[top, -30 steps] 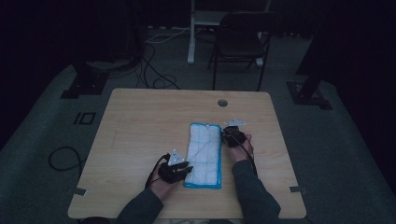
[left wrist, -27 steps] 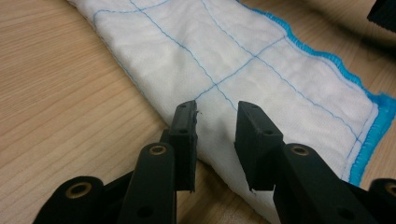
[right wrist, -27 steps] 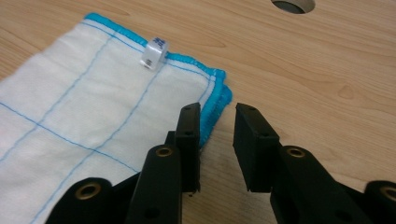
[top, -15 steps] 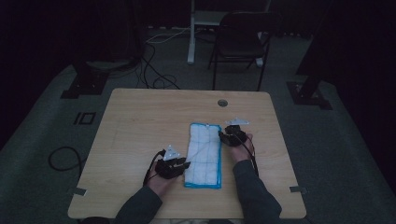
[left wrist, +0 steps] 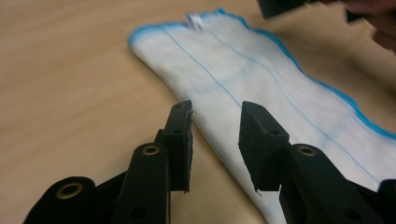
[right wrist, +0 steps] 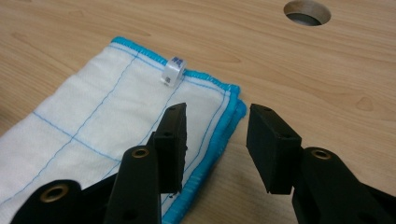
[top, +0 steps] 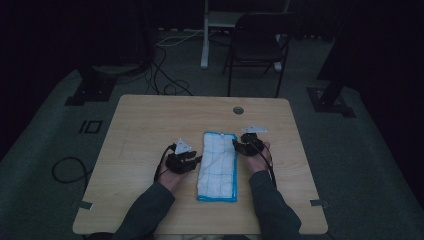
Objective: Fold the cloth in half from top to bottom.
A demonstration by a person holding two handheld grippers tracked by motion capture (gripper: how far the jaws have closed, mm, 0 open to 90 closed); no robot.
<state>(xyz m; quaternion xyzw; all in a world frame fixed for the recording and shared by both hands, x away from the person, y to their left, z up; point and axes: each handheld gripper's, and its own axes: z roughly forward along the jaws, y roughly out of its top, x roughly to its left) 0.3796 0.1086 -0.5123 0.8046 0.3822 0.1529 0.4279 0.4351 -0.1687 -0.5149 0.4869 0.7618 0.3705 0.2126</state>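
We are folding a white cloth with a blue edge (top: pixel 217 166), and it lies folded in a long strip in the middle of the wooden table (top: pixel 150 120), between our two hands. On the left side, our left gripper (top: pixel 195 161) sits just beside the long folded side of the cloth. Its jaws have just been opening, and now they stand apart with nothing pinched between them; the cloth's side lies under the gap. If we close here too low, we think we could grab only the top layer and pull the fold open. If we slide, the whole strip could bunch up. On the right side, our right gripper (top: pixel 237 147) sits at the far corner of the cloth, near the small white tag (right wrist: pixel 173 72). Its jaws have just been opening too, and they are wide apart and hold nothing, with the blue edge under them. A bump there could flip the corner.
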